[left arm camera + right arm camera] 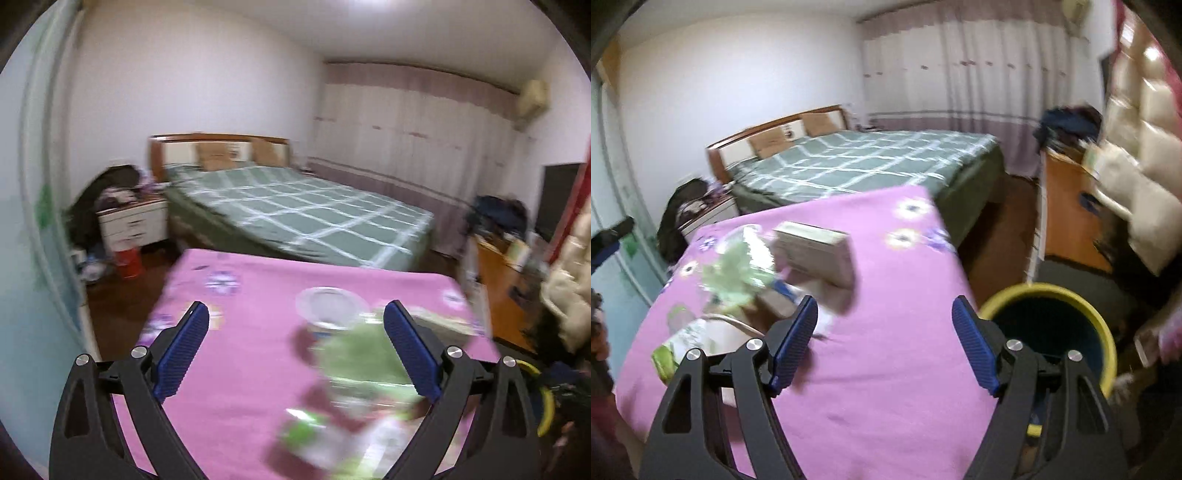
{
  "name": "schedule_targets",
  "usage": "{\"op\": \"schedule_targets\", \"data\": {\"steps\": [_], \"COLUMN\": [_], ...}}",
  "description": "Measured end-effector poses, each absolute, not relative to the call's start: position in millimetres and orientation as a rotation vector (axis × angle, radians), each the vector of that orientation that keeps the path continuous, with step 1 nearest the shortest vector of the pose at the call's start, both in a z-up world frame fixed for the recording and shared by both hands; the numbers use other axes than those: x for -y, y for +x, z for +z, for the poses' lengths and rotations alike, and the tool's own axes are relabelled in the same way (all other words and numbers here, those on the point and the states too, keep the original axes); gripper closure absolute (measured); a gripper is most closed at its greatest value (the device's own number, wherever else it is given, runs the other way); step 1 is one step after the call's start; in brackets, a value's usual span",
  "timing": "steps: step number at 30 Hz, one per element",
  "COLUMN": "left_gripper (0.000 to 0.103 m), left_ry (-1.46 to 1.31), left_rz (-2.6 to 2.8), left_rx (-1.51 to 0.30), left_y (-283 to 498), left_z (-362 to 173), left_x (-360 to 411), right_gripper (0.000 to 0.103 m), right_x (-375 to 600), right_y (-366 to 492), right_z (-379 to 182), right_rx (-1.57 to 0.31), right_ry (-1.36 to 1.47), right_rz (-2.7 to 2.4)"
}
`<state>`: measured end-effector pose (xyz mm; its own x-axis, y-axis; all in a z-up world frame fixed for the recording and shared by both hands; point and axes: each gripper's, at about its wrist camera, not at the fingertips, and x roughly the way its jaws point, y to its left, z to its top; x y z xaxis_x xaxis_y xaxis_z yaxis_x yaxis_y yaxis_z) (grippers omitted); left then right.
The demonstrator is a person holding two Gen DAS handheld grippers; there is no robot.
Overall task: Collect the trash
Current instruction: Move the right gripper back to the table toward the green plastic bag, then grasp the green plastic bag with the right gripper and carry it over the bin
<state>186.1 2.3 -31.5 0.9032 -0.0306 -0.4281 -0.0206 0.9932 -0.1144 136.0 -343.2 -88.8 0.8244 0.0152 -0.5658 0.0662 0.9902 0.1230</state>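
Observation:
A table with a pink flowered cloth (pixel 251 332) (pixel 894 332) carries the trash. In the left wrist view a clear plastic cup (pixel 330 308), a crumpled green wrapper (pixel 364 356) and a green-and-white packet (pixel 314 439) lie on it, all blurred. My left gripper (pixel 297 347) is open above the cloth, left of the wrapper. In the right wrist view a pale carton (pixel 814 254), the green wrapper (pixel 737 275) and the green-and-white packet (pixel 676 347) lie on the cloth. My right gripper (pixel 884 341) is open and empty above the cloth. A yellow-rimmed bin (pixel 1051 332) stands by the table's right edge.
A bed with a green checked cover (pixel 295 210) (pixel 864 158) stands behind the table. A white nightstand (pixel 133 223) and a red bucket (pixel 128 260) are at the left. An orange cabinet (pixel 1067 206) with clothes stands at the right. Curtains (pixel 960 74) cover the far wall.

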Motion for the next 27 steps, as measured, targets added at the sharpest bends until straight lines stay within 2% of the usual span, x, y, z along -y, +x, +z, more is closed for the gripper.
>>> {"op": "schedule_targets", "data": {"steps": [10,21,25,27], "left_gripper": [0.009,0.009,0.006,0.005], "left_ry": [-0.150,-0.169,-0.151,-0.136], "left_rz": [0.299,0.320,0.318,0.314], "left_rx": [-0.505,-0.530,-0.519,-0.512], "left_y": [220.4,232.5,225.0,224.0], "left_z": [-107.5,-131.8,-126.4,-125.5], "left_x": [-101.2,-102.8,-94.8,-90.4], "right_gripper": [0.032,0.033,0.034,0.039], "right_x": [259.9,214.5,202.7,197.6], "right_y": [201.3,262.7,278.8,285.5], "right_z": [-85.7,-106.7,-118.9,-125.7], "right_rx": [-0.654,-0.755,-0.796,-0.818], "right_ry": [0.065,-0.044,-0.094,-0.109], "right_rz": [0.152,0.258,0.261,0.262]}}
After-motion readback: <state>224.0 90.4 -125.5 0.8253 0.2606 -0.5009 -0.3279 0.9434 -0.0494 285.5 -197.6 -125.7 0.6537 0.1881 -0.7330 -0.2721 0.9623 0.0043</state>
